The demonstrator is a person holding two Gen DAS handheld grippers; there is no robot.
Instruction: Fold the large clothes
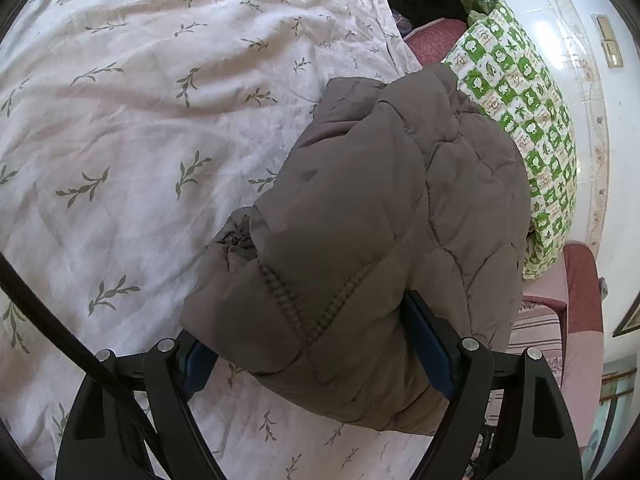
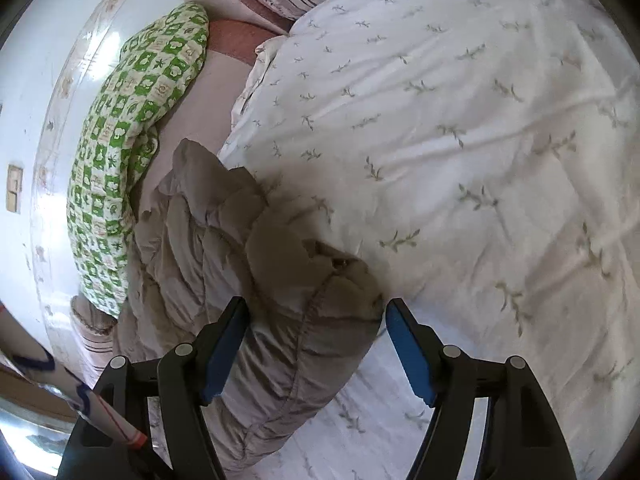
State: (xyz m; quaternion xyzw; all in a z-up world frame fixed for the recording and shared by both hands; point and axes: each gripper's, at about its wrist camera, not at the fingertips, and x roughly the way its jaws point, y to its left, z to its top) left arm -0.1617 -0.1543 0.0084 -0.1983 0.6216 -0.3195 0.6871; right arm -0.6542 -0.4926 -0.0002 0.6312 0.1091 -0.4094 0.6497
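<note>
Lying bunched between spread left gripper (image 1: 320, 344) fingers, puffy jacket (image 1: 380, 216), perhaps ungripped; right gripper (image 2: 316, 352) likewise wide, straddling its edge.

1. The brown jacket (image 1: 360, 208) is quilted, puffy cloth with a soft matt sheen.
2. The white bedspread (image 1: 140, 120) is wrinkled matt cloth with printed leaf sprigs.
3. The green checked pillow (image 2: 132, 120) is printed cloth.
4. The wall (image 2: 52, 40) looks glossy.

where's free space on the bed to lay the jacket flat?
Free: the leaf-print quilt, a wide bare stretch away from the brown jacket. Crowded: the bed edge where the jacket bunches against the green checked pillow, with both grippers at the jacket.
</note>
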